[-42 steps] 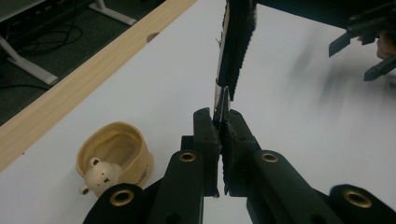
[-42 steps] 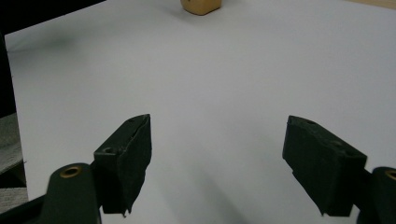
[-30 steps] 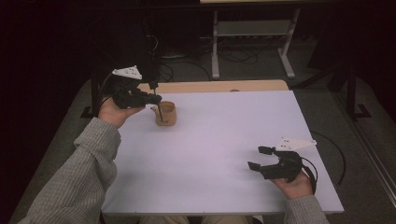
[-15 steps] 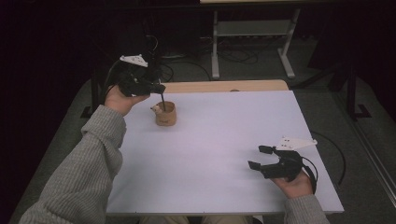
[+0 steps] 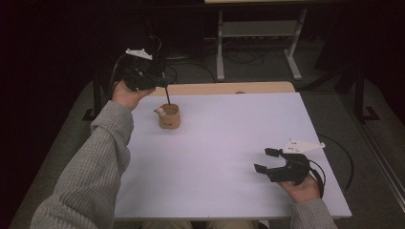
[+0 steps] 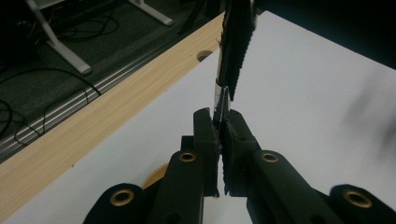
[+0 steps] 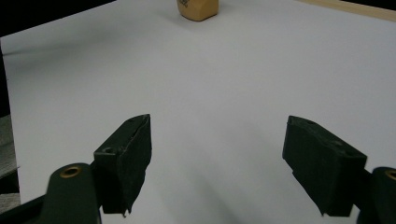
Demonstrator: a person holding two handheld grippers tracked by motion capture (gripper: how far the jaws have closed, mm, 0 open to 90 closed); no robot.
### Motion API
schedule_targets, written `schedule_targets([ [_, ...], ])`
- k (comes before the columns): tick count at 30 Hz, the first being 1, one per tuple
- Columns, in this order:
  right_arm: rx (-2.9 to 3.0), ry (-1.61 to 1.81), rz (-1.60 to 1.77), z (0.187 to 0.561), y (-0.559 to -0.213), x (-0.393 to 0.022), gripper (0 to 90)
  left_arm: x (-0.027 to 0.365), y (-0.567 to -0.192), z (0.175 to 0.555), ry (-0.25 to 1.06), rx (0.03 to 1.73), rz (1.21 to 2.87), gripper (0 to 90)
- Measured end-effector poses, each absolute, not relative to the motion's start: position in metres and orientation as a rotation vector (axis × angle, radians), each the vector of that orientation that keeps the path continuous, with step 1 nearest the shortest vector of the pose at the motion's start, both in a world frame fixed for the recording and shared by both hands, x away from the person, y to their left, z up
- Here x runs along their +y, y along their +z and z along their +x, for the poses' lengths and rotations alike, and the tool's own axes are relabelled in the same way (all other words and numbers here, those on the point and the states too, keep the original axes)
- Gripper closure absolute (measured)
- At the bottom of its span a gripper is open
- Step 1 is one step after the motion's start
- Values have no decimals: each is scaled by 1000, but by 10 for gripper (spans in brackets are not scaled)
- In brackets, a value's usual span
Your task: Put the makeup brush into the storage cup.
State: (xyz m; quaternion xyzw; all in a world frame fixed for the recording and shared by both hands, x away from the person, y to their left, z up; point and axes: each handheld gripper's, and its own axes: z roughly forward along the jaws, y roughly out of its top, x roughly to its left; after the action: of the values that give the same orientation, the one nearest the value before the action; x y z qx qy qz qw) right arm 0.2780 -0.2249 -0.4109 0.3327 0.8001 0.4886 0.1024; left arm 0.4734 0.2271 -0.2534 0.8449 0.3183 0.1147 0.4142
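A tan wooden cup (image 5: 169, 117) stands on the far left part of the white table top (image 5: 224, 143). Above and just behind it, my left gripper (image 5: 164, 84) is shut on a thin dark pen-like stick (image 5: 167, 95), which hangs down with its lower tip at the cup's mouth. In the left gripper view the jaws (image 6: 219, 123) pinch the stick (image 6: 233, 42), which runs away from them, and the cup's rim (image 6: 153, 176) peeks out below. My right gripper (image 5: 265, 160) rests at the near right, open, with nothing between its pads (image 7: 217, 140). Its view catches the cup (image 7: 197, 8) far ahead.
A wooden strip (image 5: 229, 88) runs along the table's far edge, with a cable hole (image 6: 203, 55) in it. Beyond it, cables and a metal stand (image 5: 253, 43) lie on the dark floor. A small pale item (image 5: 159, 111) sits at the cup's left rim.
My left hand has risen and drawn back toward the far edge, lifting the stick up from inside the cup. The right hand has stayed still.
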Motion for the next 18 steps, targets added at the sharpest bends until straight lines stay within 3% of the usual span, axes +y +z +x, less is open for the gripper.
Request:
schedule_targets([
  [18,2356,1434,984,279,-412,-226,228,232,-278,496,301,902,2110,855],
])
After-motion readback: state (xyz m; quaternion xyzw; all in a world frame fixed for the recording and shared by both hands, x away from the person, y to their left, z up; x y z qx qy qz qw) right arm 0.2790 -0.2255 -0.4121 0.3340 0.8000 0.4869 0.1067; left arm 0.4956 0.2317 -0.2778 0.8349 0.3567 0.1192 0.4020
